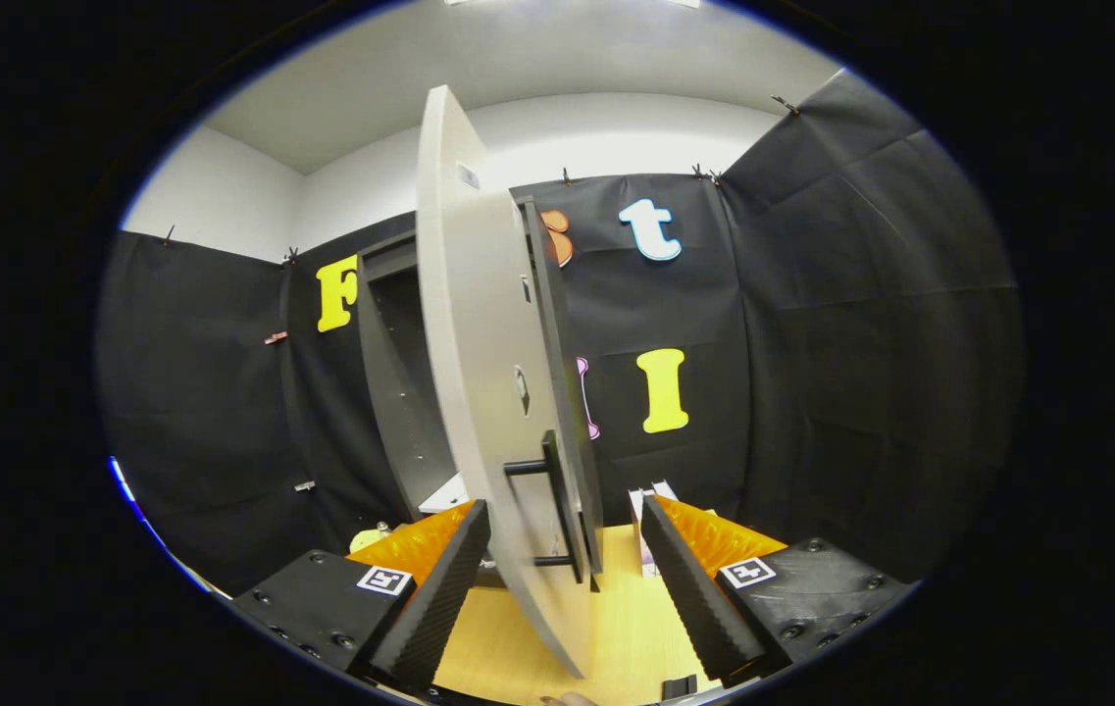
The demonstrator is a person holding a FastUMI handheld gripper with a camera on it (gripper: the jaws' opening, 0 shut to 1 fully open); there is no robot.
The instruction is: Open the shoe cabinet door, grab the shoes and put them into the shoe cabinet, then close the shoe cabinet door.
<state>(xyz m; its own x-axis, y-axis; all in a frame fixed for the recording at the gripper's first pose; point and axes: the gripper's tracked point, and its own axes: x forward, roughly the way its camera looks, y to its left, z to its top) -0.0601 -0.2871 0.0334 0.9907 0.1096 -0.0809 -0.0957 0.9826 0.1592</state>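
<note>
**Pale door swung wide, fingers spread around its edge**

Dark panels of the shoe cabinet (pixel 400 392) are seen left of centre in the frame, its interior laid open and shadowed. At its foot, in the lower left just above the left finger, a small pale yellowish object (pixel 369 536) is glimpsed on the floor; what it is cannot be told. A white shape (pixel 446 496), possibly a shoe, is partly hidden between the cabinet base and the door.

Through the middle of the frame the light grey cabinet door (pixel 474 373) is presented nearly edge-on, swung outward and running from the upper centre down to the bottom centre. A black bar handle (pixel 557 500) is mounted low on its face, standing upright just off the panel.

The gripper (pixel 565 544) is held wide apart: the left finger is placed left of the door's lower edge, the right finger right of the handle, with door and handle between them. Contact with either finger cannot be confirmed.

Light wooden floor (pixel 631 628) is shown beneath. Just right of the door, a white and pinkish item (pixel 643 515) is seen beside the right finger.
</note>
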